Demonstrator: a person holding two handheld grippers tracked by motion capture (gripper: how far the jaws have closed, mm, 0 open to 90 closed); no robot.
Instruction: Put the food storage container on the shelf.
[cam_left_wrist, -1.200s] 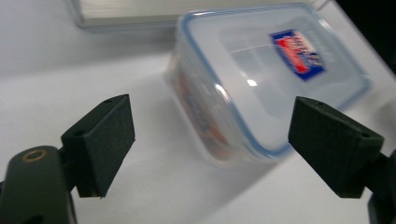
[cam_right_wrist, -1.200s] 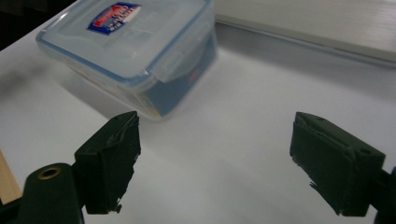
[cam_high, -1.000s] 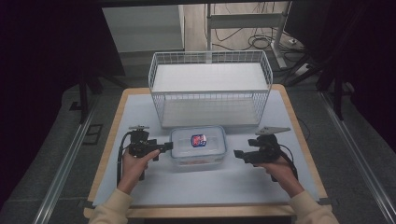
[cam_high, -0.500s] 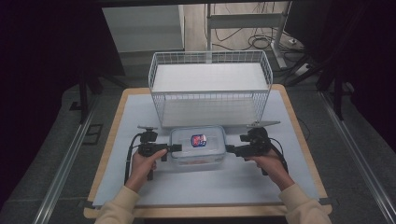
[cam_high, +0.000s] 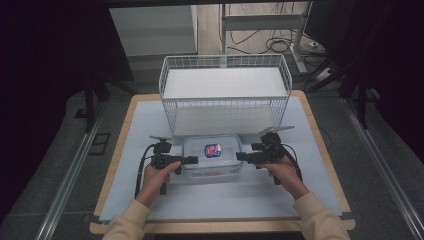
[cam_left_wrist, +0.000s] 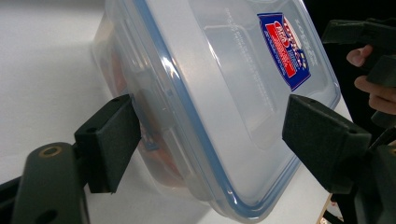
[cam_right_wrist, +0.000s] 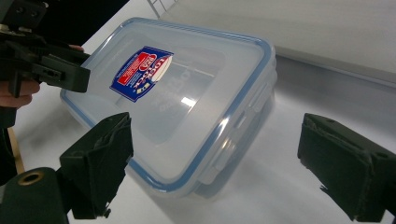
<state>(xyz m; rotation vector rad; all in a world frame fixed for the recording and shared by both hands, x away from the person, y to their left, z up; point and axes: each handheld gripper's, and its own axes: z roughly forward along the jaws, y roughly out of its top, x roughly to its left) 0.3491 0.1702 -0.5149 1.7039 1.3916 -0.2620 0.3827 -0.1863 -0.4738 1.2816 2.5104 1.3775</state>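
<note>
Two claws flank a lidded box (cam_high: 211, 155).
Left claw (cam_high: 193, 160) and right claw (cam_high: 240, 156) both spread, left just narrowing, right widening, pinching nothing.

Lab-style recording space, wooden worktop (cam_high: 116, 165) covered with a white sheet, dark curtains (cam_high: 45, 60) at both sides, metal floor rails (cam_high: 67, 180), loose cables (cam_high: 280, 45) on the floor beyond, grey carpet, metal stand legs.

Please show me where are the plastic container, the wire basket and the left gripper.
plastic container (cam_high: 212, 159): high view, on its clear lid.
wire basket (cam_high: 225, 102): high view, on its front rim.
left gripper (cam_high: 193, 160): high view, at its jaw tips.
</note>
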